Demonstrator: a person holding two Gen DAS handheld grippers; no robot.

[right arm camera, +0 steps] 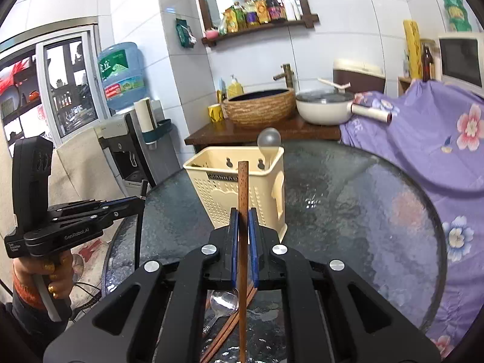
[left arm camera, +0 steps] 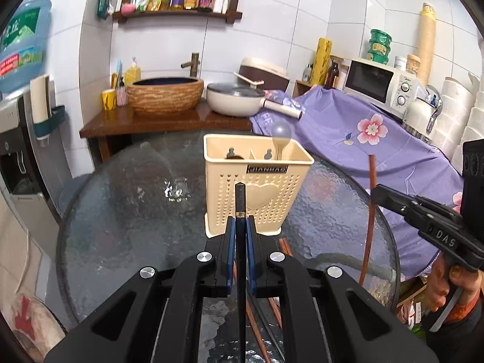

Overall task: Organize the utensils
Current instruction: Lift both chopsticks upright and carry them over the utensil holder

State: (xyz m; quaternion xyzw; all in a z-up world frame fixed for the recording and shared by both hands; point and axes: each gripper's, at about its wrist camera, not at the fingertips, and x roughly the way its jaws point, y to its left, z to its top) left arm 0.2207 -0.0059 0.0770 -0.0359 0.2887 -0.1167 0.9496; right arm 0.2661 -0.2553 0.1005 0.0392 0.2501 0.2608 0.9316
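Note:
A cream perforated utensil holder (left arm camera: 257, 181) (right arm camera: 236, 193) stands on the round glass table (left arm camera: 121, 211) (right arm camera: 363, 211), with a metal spoon (left arm camera: 281, 134) (right arm camera: 268, 139) upright in its right compartment. My left gripper (left arm camera: 241, 219) (right arm camera: 139, 202) is shut on a black chopstick (left arm camera: 240, 199) (right arm camera: 139, 230), raised in front of the holder. My right gripper (right arm camera: 243, 211) (left arm camera: 374, 194) is shut on a brown wooden chopstick (right arm camera: 243, 187) (left arm camera: 371, 211), also lifted just short of the holder. Loose brown chopsticks (right arm camera: 230, 326) (left arm camera: 257, 326) and a second metal spoon (right arm camera: 224, 301) lie on the glass below the grippers.
Behind the table is a wooden counter (left arm camera: 157, 121) with a woven basin (left arm camera: 165, 93) and a lidded white pan (left arm camera: 233, 98). A purple floral cloth (left arm camera: 378, 139) covers the right side, under a microwave (left arm camera: 378, 83). A water dispenser (right arm camera: 124, 139) stands at the left.

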